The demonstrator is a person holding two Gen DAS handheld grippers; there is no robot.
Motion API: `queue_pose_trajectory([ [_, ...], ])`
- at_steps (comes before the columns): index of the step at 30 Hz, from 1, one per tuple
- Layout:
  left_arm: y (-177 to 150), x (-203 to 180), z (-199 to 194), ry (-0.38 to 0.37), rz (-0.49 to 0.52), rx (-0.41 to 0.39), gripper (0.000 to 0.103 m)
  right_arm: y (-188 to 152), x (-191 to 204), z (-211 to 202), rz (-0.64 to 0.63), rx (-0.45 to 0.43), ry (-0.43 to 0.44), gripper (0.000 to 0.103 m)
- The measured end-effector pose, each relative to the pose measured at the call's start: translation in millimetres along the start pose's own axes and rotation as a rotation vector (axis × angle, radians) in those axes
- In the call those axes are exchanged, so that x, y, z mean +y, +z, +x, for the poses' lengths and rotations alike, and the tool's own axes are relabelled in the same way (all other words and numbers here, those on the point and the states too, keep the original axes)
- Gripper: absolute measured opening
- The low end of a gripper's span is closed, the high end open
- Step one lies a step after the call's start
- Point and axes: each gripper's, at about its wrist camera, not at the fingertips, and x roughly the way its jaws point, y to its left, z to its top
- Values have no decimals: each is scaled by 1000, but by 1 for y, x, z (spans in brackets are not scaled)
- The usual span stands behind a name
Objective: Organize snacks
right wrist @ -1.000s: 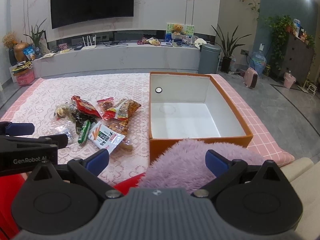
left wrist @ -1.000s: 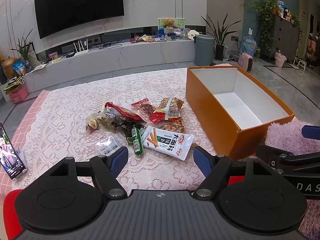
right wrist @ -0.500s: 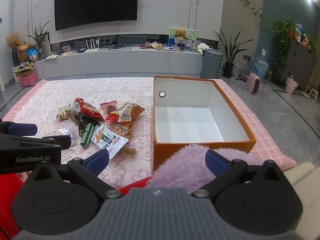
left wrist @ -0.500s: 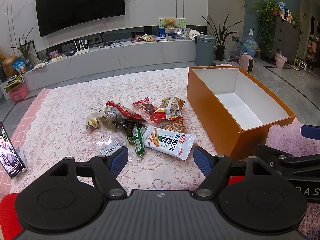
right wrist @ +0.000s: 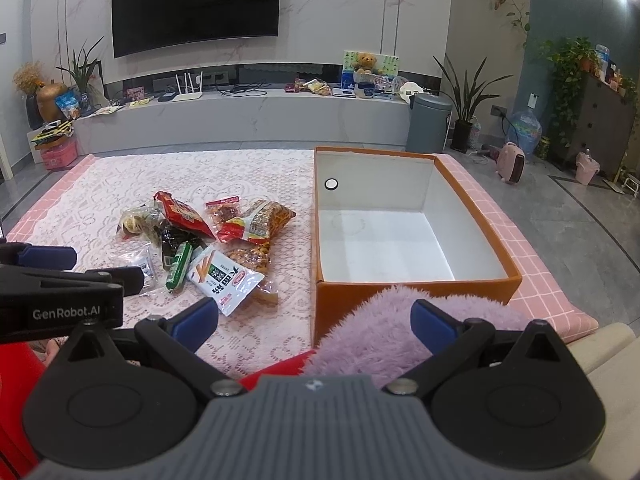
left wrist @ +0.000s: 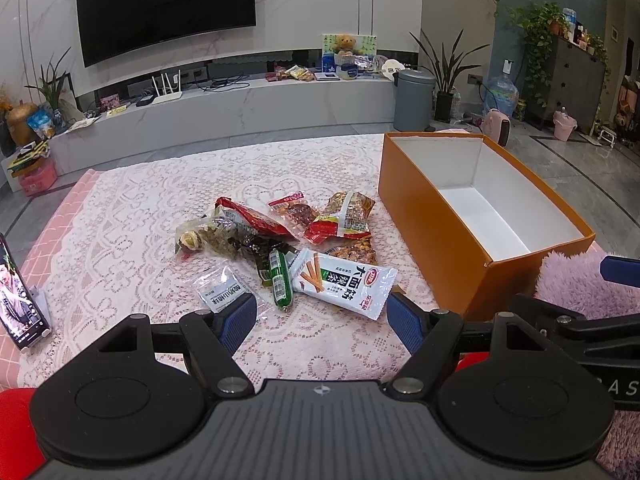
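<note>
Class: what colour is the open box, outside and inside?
Box: orange outside, white inside; clearest in the right wrist view.

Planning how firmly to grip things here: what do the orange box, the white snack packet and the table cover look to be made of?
Orange box: likely matte cardboard; thin straight walls, white inside. White snack packet: glossy plastic film, with crinkles and glare. Table cover: white lace-like fabric, patterned with holes, over a pink checked layer.

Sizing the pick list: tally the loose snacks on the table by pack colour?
Red or red-trimmed packets: 3
Clear packets: 3
White breadstick packet: 1
Green sausage stick: 1
Dark packet: 1
Total: 9 visible; the overlapping pile may hide more.
</note>
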Motion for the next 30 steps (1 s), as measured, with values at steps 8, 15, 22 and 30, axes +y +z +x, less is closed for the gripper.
queue_pose_trajectory([
  [8, -1, 3, 0, 0, -10, 2, 87, 0, 3, 1, -13, -7, -7, 100],
  [15, -1, 4, 1, -2, -8, 1, 87, -1, 6, 2, -15, -10, -4, 100],
  [22, 6, 27, 10, -14, -37, 11, 82, 5, 8, 13, -18, -52, 46, 99],
  [30, 12, 58, 39, -68, -64, 83, 47, 20, 30, 52, -85, -8, 176, 69],
])
